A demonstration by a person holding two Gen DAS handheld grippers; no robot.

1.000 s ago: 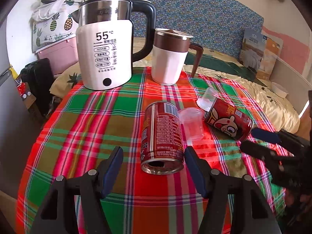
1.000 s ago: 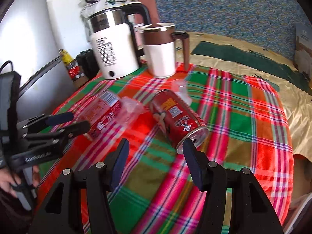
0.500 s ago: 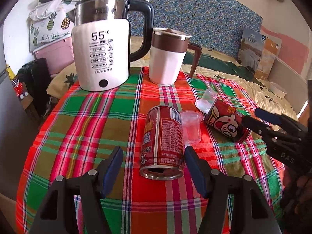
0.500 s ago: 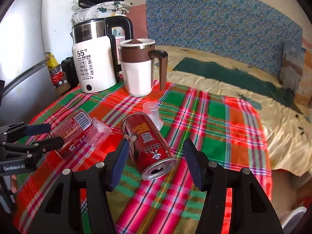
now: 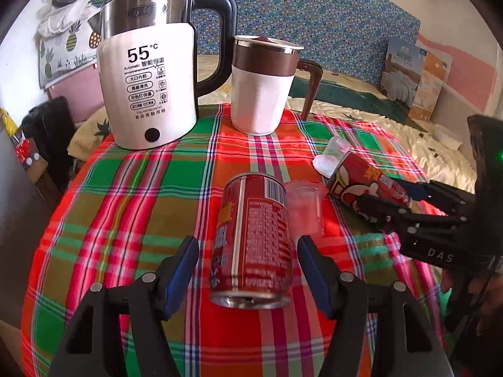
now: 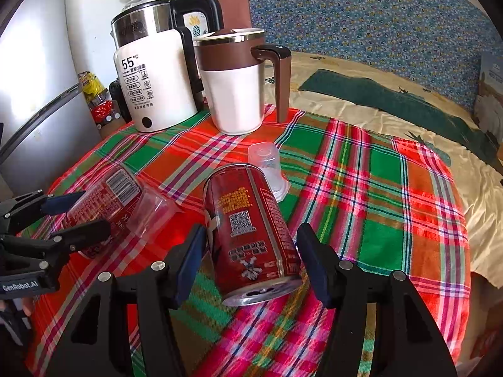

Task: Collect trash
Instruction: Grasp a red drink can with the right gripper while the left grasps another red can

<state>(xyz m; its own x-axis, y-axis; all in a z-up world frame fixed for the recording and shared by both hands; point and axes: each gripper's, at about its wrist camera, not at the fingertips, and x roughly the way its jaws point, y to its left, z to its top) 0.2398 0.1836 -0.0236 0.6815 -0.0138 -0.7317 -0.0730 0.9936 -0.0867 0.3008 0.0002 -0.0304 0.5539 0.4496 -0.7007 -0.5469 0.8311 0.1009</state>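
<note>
Two red drink cans lie on their sides on the plaid tablecloth (image 5: 132, 207). My left gripper (image 5: 248, 270) is open, its jaws on either side of the near can (image 5: 251, 238), apart from it. My right gripper (image 6: 251, 264) is open around the second can (image 6: 251, 232), also seen in the left wrist view (image 5: 364, 185). A clear plastic cup (image 5: 306, 207) lies beside the near can. Another clear cup (image 6: 267, 169) lies past the second can. In the right wrist view the left gripper (image 6: 72, 213) frames the first can (image 6: 103, 194).
A white electric kettle (image 5: 147, 88) and a brown-and-white lidded mug (image 5: 264, 84) stand at the table's far side. A bed (image 6: 393, 100) with a blue floral headboard lies behind the table. A grey fridge (image 6: 37, 94) stands to the left.
Both grippers have moved forward so each open pair of fingers now flanks its can. The right gripper swung left onto the second can. The cans and cups have not moved.
</note>
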